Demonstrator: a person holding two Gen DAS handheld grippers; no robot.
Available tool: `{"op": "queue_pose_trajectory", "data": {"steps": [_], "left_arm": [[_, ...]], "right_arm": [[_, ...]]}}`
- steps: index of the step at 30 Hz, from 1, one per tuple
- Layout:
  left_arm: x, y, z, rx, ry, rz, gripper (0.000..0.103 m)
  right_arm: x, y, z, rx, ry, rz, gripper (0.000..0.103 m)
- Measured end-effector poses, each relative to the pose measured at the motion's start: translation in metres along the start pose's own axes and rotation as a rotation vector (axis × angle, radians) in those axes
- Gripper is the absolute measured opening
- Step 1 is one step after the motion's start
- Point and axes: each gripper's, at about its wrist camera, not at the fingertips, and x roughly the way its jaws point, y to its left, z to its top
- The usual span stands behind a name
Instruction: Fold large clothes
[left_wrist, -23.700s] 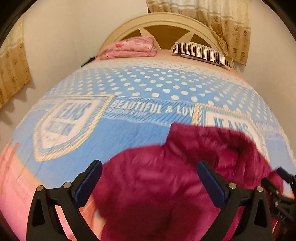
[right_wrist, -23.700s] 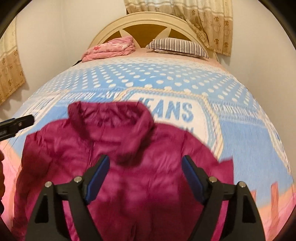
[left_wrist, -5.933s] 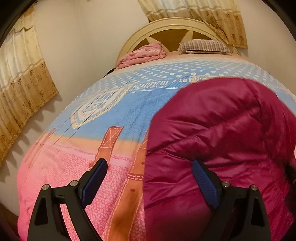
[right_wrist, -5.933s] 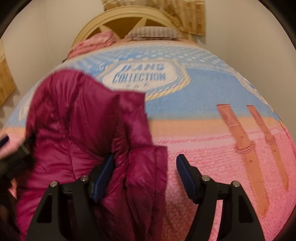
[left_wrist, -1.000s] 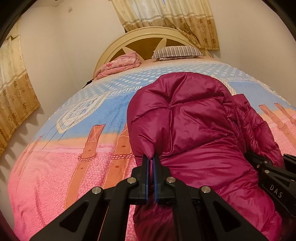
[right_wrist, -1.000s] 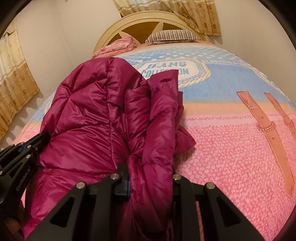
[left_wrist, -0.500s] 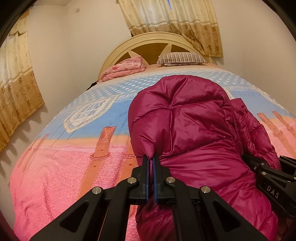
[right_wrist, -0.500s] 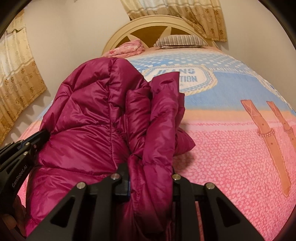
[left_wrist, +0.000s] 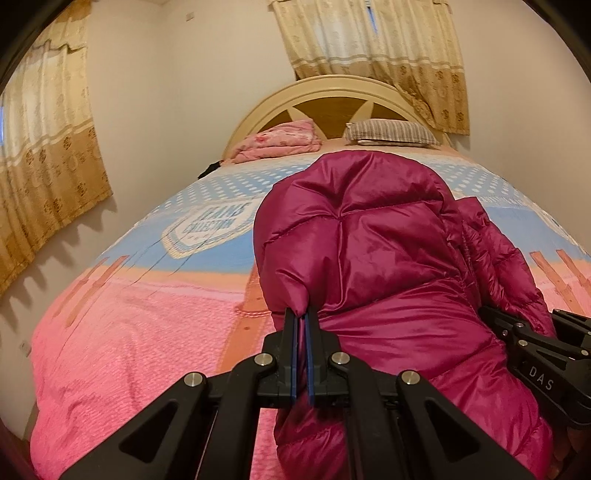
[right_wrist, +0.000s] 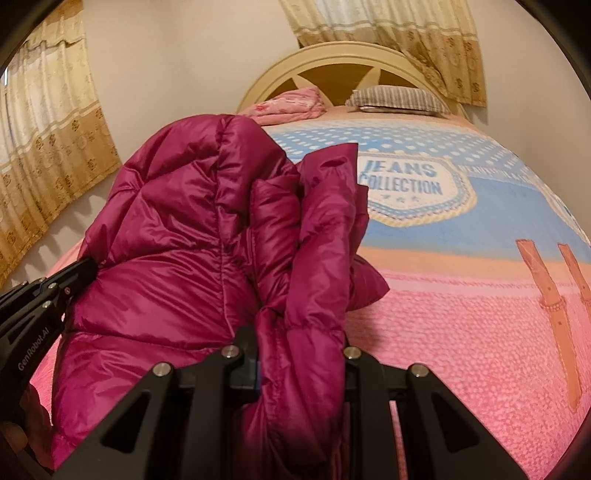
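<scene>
A magenta puffer jacket (left_wrist: 380, 258) hangs folded between both grippers above the near end of the bed. My left gripper (left_wrist: 302, 321) is shut on a thin pinch of the jacket's left edge. In the right wrist view the same jacket (right_wrist: 192, 236) fills the left half, and my right gripper (right_wrist: 301, 354) is shut on a thick bunched fold of it that hides the pads. The right gripper's body (left_wrist: 539, 354) shows at the right edge of the left wrist view. At the left edge of the right wrist view is the left gripper's body (right_wrist: 40, 299).
The bed carries a pink and blue blanket (right_wrist: 461, 314) with a "JEANS COLLECTION" badge. A folded pink quilt (left_wrist: 280, 142) and a striped pillow (left_wrist: 391, 131) lie at the cream headboard (left_wrist: 332, 88). Curtains (left_wrist: 44, 147) hang on the left wall and behind the headboard.
Both grippers have risen and drawn back with the jacket still held. More of the walls and curtains shows above the bed in both views.
</scene>
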Motion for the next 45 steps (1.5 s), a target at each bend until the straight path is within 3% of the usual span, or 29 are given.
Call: {"op": "queue_pose_trajectory", "data": {"steps": [15,45], "left_arm": [[-0.009,0.075,-0.015,-0.096,0.018,0.080,0.003],[0.005,0.160,-0.056,-0.231,0.102,0.207,0.003]], "right_arm": [[0.017,0.060,0.007,-0.104,0.014,0.081,0.023],[0.059,0.123,0.004,-0.242,0.115,0.181,0.023]]}}
